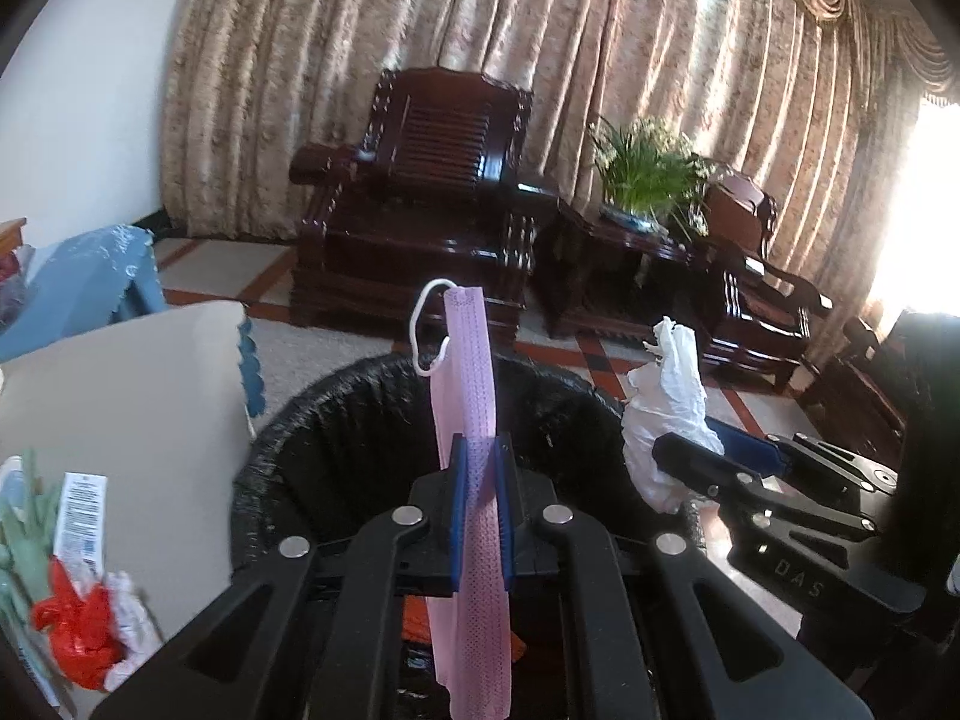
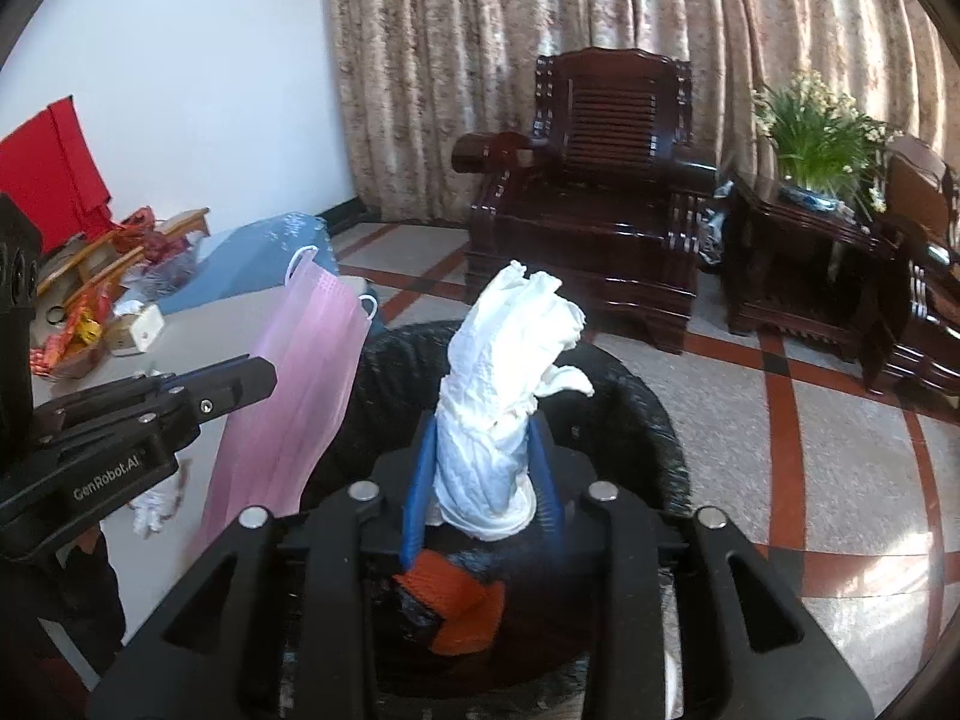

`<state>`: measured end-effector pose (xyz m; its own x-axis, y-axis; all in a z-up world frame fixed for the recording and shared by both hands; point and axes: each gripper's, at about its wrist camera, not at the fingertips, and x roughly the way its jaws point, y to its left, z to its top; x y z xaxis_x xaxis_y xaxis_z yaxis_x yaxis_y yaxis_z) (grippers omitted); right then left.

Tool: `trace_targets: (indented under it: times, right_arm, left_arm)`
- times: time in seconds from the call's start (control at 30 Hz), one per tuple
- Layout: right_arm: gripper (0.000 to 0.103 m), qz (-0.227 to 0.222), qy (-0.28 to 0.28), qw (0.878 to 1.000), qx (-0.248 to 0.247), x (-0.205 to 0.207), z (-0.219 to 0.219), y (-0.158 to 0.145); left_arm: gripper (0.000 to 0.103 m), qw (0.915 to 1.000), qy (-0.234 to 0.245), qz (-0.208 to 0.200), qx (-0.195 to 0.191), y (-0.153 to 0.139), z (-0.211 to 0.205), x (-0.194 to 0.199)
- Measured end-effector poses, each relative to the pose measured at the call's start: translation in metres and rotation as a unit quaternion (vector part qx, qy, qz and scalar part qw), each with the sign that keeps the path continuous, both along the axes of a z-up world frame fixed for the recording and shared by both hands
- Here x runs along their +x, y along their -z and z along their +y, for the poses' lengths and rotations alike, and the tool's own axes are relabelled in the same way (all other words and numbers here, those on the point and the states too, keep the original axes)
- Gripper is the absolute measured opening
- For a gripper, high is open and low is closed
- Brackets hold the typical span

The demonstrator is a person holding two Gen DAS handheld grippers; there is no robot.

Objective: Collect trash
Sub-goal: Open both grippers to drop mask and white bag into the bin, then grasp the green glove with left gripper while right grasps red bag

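A black-lined trash bin (image 1: 336, 408) (image 2: 648, 408) stands open right below both grippers, with an orange scrap (image 2: 456, 606) lying inside. My left gripper (image 1: 480, 468) is shut on a pink face mask (image 1: 474, 396), which stands up above the pads and hangs down below them over the bin. In the right wrist view that gripper (image 2: 240, 384) comes in from the left with the mask (image 2: 300, 396) draped from it. My right gripper (image 2: 483, 456) holds a crumpled white tissue wad (image 2: 510, 372) upright between its blue pads, over the bin's mouth. The left wrist view shows this gripper (image 1: 708, 450) and wad (image 1: 666, 408) at right.
A beige table (image 1: 120, 408) (image 2: 198, 324) sits left of the bin, carrying a red wrapper (image 1: 78, 630), white scraps (image 2: 153, 510) and packets (image 2: 78, 330). Dark wooden armchairs (image 2: 600, 192), a side table with a plant (image 2: 822, 138) and curtains stand behind. Tiled floor (image 2: 810, 420) lies to the right.
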<state>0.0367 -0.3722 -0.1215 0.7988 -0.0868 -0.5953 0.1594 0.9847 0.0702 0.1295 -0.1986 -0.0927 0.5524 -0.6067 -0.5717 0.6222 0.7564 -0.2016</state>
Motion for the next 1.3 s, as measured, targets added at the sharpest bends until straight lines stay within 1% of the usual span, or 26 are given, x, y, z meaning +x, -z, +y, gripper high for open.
trace_targets:
  times: [0.03,0.07,0.1,0.17,0.2,0.23,0.27,0.3,0.33,0.37,0.43,0.53,0.6,0.77,0.93,1.1,1.23,1.3]
  right_arm:
    - [0.050,0.001,0.005,1.000,-0.001,0.001,0.000,0.001]
    - [0.056,0.003,0.010,1.000,-0.002,0.000,-0.001,0.002]
    - [0.062,0.003,0.016,1.000,-0.001,-0.002,-0.003,0.005]
    - [0.074,0.004,0.027,1.000,-0.002,-0.003,-0.006,0.007]
    - [0.082,0.001,0.034,0.999,-0.004,-0.004,-0.005,0.007]
    - [0.087,-0.001,0.038,0.999,-0.004,-0.005,-0.006,0.006]
    - [0.089,-0.004,0.042,0.999,-0.003,-0.005,-0.005,0.004]
    - [0.093,-0.008,0.044,0.999,-0.001,-0.006,-0.005,0.003]
    - [0.096,-0.014,0.045,0.999,0.003,-0.007,-0.004,0.001]
    - [0.097,-0.019,0.043,0.999,0.007,-0.007,-0.003,-0.002]
    - [0.097,-0.026,0.033,0.999,0.012,-0.005,0.004,-0.009]
    - [0.097,-0.038,0.008,0.999,0.010,0.001,0.022,-0.019]
    - [0.097,-0.046,-0.011,0.999,0.018,0.005,0.038,-0.024]
    - [0.098,-0.062,-0.071,0.995,0.027,0.017,0.091,-0.034]
    - [0.097,-0.066,-0.145,0.987,0.025,0.033,0.155,-0.036]
    - [0.097,-0.058,-0.202,0.977,0.021,0.049,0.208,-0.030]
    - [0.097,-0.043,-0.231,0.972,0.022,0.059,0.237,-0.019]
    - [0.097,-0.034,-0.244,0.969,0.022,0.062,0.249,-0.012]
  left_arm:
    - [0.025,1.0000,0.000,0.003,0.001,0.002,0.000,-0.001]
    - [0.042,1.0000,-0.002,0.007,0.002,0.004,0.000,0.000]
    - [0.047,1.0000,-0.004,0.007,0.000,0.005,0.002,-0.002]
    - [0.052,0.9999,-0.009,0.009,-0.003,0.005,0.008,-0.001]
    - [0.054,0.9999,-0.011,0.009,-0.003,0.005,0.011,0.000]
    - [0.057,0.9998,-0.017,0.008,-0.002,0.003,0.014,0.002]
    - [0.059,0.9997,-0.024,0.005,-0.003,0.001,0.020,0.002]
    - [0.060,0.9996,-0.028,0.003,-0.003,0.000,0.024,0.002]
    - [0.064,0.9993,-0.036,-0.004,-0.003,-0.004,0.031,0.001]
    - [0.068,0.9989,-0.045,-0.012,-0.001,-0.007,0.039,0.000]
    - [0.071,0.9977,-0.061,-0.030,0.003,-0.013,0.056,-0.003]
    - [0.073,0.9950,-0.090,-0.044,0.009,-0.021,0.087,-0.006]
    - [0.073,0.9923,-0.113,-0.049,0.010,-0.025,0.110,-0.010]
    - [0.074,0.9809,-0.186,-0.055,0.014,-0.032,0.177,-0.019]
    - [0.074,0.9653,-0.251,-0.064,0.033,-0.028,0.234,-0.033]
    - [0.074,0.9535,-0.294,-0.053,0.040,-0.015,0.272,-0.042]
    - [0.074,0.9448,-0.320,-0.048,0.049,-0.004,0.296,-0.046]
    - [0.074,0.9421,-0.329,-0.045,0.050,0.000,0.305,-0.047]
